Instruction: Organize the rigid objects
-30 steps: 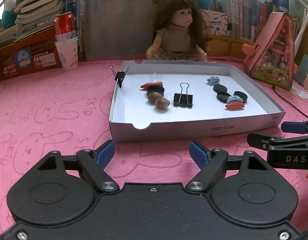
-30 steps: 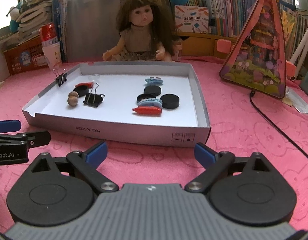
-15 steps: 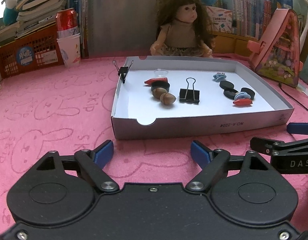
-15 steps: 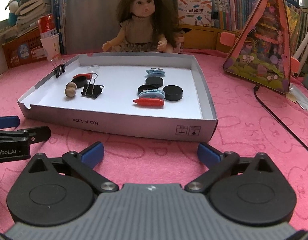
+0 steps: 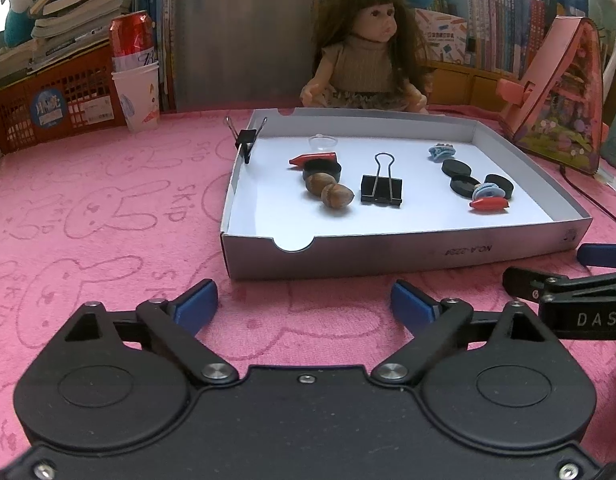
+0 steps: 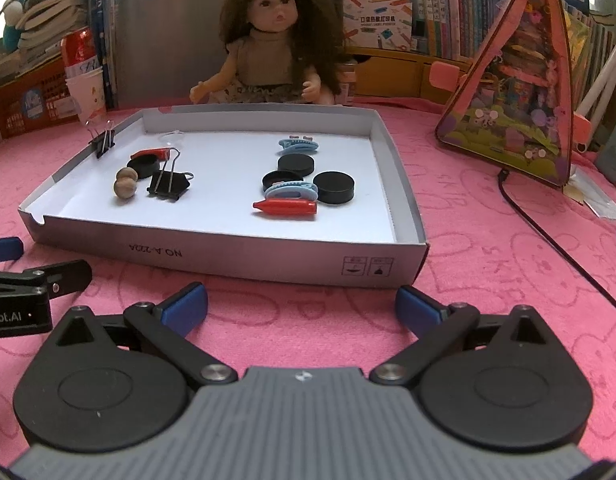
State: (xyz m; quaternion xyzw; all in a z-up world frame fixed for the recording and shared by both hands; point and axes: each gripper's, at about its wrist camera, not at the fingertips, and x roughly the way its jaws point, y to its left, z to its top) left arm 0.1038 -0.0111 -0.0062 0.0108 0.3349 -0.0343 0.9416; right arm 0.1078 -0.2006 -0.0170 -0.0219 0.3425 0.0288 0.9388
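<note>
Both grippers, left (image 5: 304, 300) just opening further and right (image 6: 302, 304), stand wide and empty short of the tray (image 6: 212, 260), whose clips, discs (image 6: 333, 187) and nuts (image 5: 329, 192) lie clustered at 12 o'clock; risk: wide jaws nudge neighbours or the tray wall.

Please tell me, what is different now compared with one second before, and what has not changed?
The left gripper has just been opening its jaws wider, with nothing between them; the right gripper also opened a little further, empty too. Nothing was taken or released. The white tray and the clips, discs and nuts inside it lie as before.
</note>
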